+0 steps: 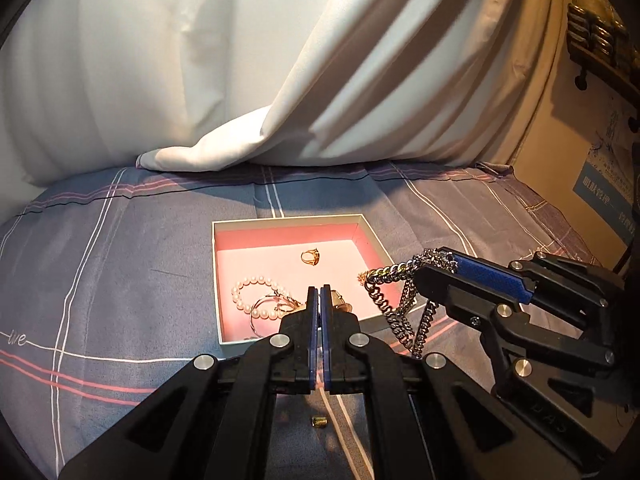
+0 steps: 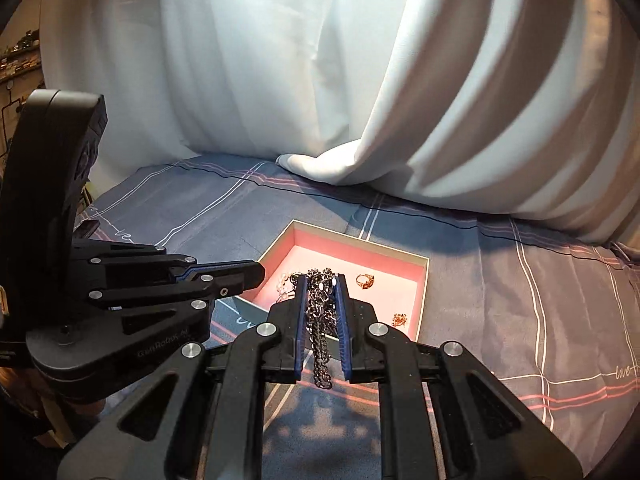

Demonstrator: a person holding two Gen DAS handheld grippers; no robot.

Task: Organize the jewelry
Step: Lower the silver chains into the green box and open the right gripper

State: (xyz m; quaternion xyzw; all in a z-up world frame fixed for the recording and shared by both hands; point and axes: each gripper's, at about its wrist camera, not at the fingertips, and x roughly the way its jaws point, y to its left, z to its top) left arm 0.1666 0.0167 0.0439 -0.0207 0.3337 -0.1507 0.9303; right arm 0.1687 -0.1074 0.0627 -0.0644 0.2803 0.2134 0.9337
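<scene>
Hanging in loose, dark metal loops, a chunky chain (image 2: 320, 320) is being pinched between the blue-padded fingers of the right gripper (image 2: 320, 284), its links dangling below the pads above the near rim of the box (image 2: 356, 240). From the left wrist view the same chain is drooping from the right gripper's tips over the box's right near corner.

The left gripper (image 1: 319, 292) is clenched, its two blue pads nearly meeting with nothing visible between them, and it is hovering above the near part of the box.

The box is a shallow square tray of pale card with a pink lining, sitting on a grey bedsheet (image 1: 120, 264) crossed by white and pink lines. Inside it are lying a round string of white pearls (image 1: 250, 296), thin metal hoops (image 1: 272, 308) overlapping the pearls, a gold ring (image 1: 311, 257) farther back, and a small reddish gold trinket (image 2: 399, 319) near the right wall.

A small brassy piece (image 1: 319, 422) is lying on the sheet, outside the box. White, softly folded curtains (image 1: 240, 60) are draping onto the bed behind.
</scene>
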